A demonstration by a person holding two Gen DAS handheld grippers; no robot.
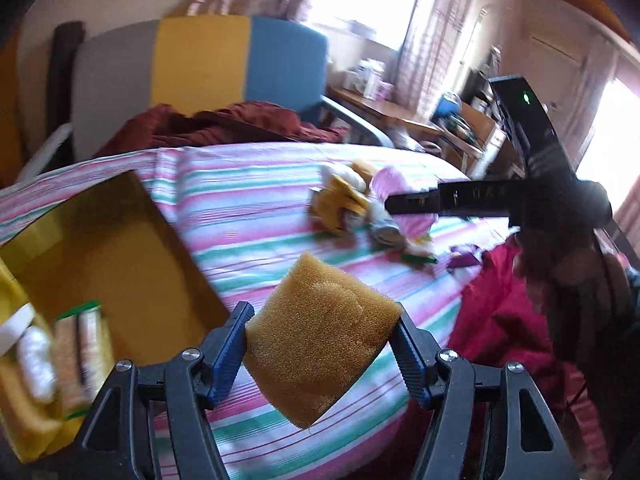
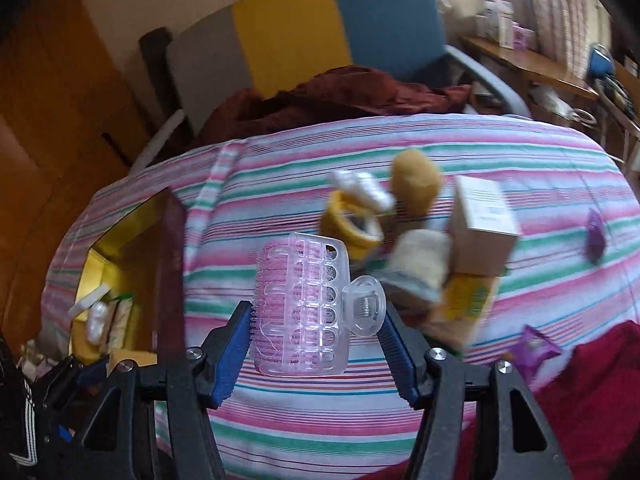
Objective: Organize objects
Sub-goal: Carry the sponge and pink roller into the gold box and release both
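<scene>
Left tongs (image 1: pixel 322 346) clamp a tan sponge (image 1: pixel 320 340), pads pressing both sides, held over the striped bed (image 1: pixel 256 200). Right tongs (image 2: pixel 314 344) grip a clear pink hair roller clip (image 2: pixel 308 308) above the same bedspread. Yellow box (image 1: pixel 120 260) sits left, packets inside. Beyond lies a blurry pile: yellow tub (image 2: pixel 352 224), white carton (image 2: pixel 484 220), purple wrappers (image 2: pixel 536 348). Red cloth (image 2: pixel 592 392) at right; colour-block chair (image 1: pixel 200 64) behind.
</scene>
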